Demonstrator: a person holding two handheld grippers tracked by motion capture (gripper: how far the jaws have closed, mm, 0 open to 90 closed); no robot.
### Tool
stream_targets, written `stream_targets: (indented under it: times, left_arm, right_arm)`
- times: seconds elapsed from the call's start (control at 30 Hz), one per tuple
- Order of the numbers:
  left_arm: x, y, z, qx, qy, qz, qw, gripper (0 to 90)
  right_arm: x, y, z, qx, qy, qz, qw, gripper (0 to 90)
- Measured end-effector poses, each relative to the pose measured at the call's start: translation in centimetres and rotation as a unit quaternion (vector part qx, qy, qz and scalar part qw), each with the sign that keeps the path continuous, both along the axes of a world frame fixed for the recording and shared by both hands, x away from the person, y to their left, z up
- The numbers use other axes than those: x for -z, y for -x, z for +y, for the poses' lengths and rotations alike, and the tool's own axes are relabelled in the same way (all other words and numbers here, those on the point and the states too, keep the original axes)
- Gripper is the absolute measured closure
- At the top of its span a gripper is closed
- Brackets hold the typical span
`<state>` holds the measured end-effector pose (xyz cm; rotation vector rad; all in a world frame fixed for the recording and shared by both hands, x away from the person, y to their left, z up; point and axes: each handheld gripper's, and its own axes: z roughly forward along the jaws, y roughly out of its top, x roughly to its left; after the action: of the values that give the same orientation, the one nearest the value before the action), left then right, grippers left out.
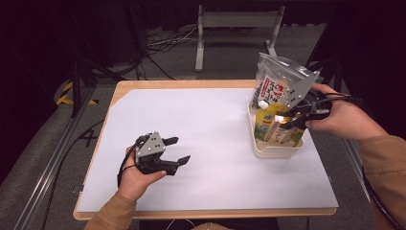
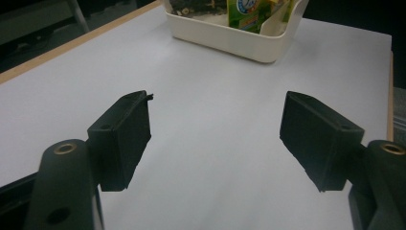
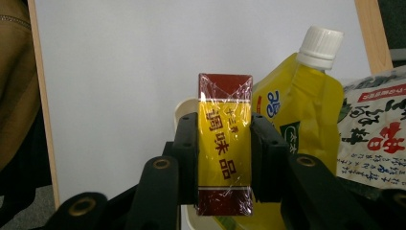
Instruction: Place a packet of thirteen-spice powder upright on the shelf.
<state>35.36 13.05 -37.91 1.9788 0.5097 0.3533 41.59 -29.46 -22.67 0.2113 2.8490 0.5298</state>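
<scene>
My right gripper (image 3: 224, 143) is shut on a yellow and dark red wrapped seasoning box (image 3: 225, 134), both pads pressed on its long sides. In the high view this gripper (image 1: 287, 120) hangs over the cream bin (image 1: 275, 149) at the table's right. The bin holds a yellow spouted pouch (image 3: 297, 110) with a white cap and a clear printed bag (image 1: 274, 86). My left gripper (image 1: 178, 149) rests open at the front left of the white sheet, nothing between its jaws. In the left gripper view its fingers (image 2: 122, 139) stand wide apart, facing the bin (image 2: 239, 40).
A white sheet (image 1: 210, 139) covers the wooden table (image 1: 143, 86). Behind the table stand a metal frame (image 1: 234, 24) and loose cables on the floor. A rail runs along the table's left side.
</scene>
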Motion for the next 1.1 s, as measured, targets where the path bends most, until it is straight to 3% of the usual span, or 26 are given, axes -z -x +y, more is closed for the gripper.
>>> stream_targets:
  times: [0.33, 0.8, 1.1]
  left_arm:
    - [0.2, -0.1, 0.0, 0.003, 0.0, 0.006, 1.0, 26.5]
    - [0.4, -0.2, -0.1, 0.005, -0.001, 0.014, 0.9999, 26.5]
    - [0.5, -0.3, -0.1, 0.004, -0.001, 0.019, 0.9998, 26.3]
  right_arm:
    - [1.1, -0.5, -0.4, 0.004, 0.015, 0.03, 0.9995, 68.5]
    - [2.3, -0.9, -0.4, -0.008, 0.027, 0.045, 0.9986, 68.3]
    - [3.1, -0.8, -0.2, -0.001, 0.042, 0.046, 0.9981, 67.8]
